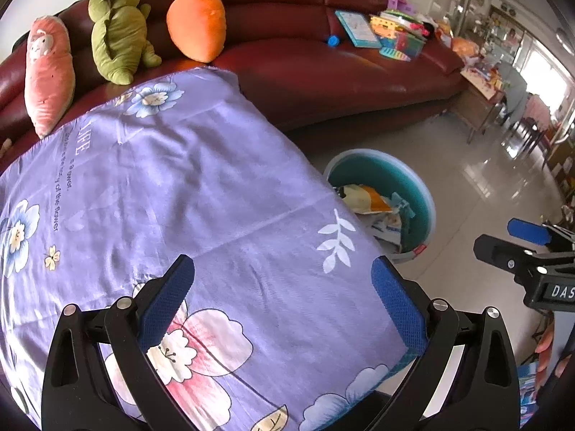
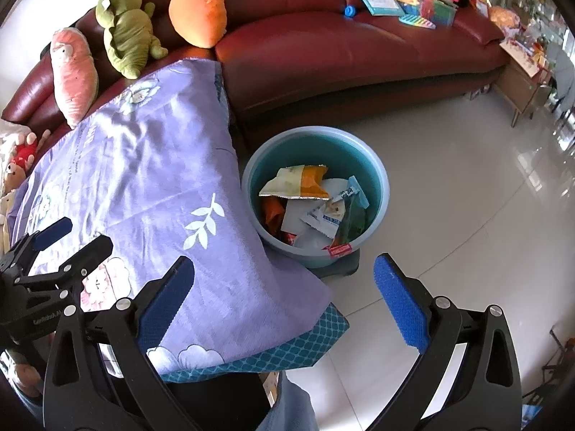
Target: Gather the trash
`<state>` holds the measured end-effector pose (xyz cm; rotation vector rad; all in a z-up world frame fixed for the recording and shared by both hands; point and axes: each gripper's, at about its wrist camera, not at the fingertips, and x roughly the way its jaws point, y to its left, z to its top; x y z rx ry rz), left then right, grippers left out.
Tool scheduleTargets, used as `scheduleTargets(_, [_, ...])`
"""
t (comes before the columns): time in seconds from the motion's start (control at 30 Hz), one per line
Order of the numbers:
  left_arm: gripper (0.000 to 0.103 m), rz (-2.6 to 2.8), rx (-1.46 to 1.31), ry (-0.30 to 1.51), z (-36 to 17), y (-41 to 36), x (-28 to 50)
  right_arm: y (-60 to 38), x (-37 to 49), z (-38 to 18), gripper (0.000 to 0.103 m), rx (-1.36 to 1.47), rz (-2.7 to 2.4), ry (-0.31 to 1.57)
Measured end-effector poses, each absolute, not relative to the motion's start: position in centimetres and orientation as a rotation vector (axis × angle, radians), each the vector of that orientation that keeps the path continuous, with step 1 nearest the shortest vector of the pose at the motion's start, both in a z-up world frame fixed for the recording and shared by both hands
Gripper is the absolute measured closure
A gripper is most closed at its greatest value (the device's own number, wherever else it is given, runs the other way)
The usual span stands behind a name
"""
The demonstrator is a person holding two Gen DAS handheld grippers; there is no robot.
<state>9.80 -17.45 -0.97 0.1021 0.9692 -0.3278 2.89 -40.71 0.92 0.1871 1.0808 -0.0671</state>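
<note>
Reporter: While both tools hang over the purple floral cloth (image 1: 201,194), how wide do they stand?

Photographer: Left tool (image 1: 284,300) has its 2 blue-padded fingers spread wide, nothing between them, poised above the cloth-covered counter. Whether the pads touch the fabric cannot be told. Right tool (image 2: 285,296) is equally wide apart and empty; its left finger sits over the cloth's edge, its right finger over the pale tiled floor (image 2: 449,197).

Reporter: And the trash?

Photographer: Torn wrappers and packets (image 2: 312,204) lie heaped inside a teal bucket (image 2: 381,186) standing on the floor, just beside the counter's corner and ahead of the right tool. From the left wrist view the bucket (image 1: 424,194) peeks out past the cloth's right edge.

Reporter: Anything else in view?

Photographer: Behind, a dark red leather sofa (image 2: 359,50) carries 3 plush toys: a pink one (image 1: 48,75), a green one (image 1: 118,28) and an orange carrot (image 1: 196,23). Books and toys (image 2: 413,0) are piled at the sofa's far end.
</note>
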Motion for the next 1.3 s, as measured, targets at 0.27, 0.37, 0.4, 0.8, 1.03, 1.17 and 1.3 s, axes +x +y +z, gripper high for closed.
scheduleTargets(0.27, [0.004,-0.316,0.123,0.993,-2.6,-17.8,10.6,-40.6,4.4,-0.9,0.007,0.196,-0.058,1.115])
scheduleTargets(0.37, [0.004,-0.309,0.13,1.0,-3.1,-17.9,10.8,-40.7,4.8,-1.4,0.007,0.199,-0.058,1.125])
scheduleTargets(0.4, [0.004,-0.307,0.129,1.005,-3.3,-17.8,10.9,-40.8,5.0,-1.7,0.007,0.201,-0.059,1.129])
scheduleTargets(0.8, [0.004,-0.288,0.144,1.039,-5.3,-17.9,11.9,-41.2,6.4,-3.7,0.007,0.22,-0.065,1.165])
scheduleTargets(1.03, [0.004,-0.278,0.145,1.046,-5.9,-17.8,12.4,-41.2,7.2,-4.7,0.007,0.23,-0.059,1.184])
scheduleTargets(1.17, [0.004,-0.276,0.146,1.047,-6.0,-17.9,12.6,-41.4,7.6,-5.1,0.007,0.236,-0.064,1.192])
scheduleTargets(1.3, [0.004,-0.273,0.146,1.051,-6.3,-17.9,12.8,-41.5,8.0,-5.4,0.007,0.238,-0.068,1.2])
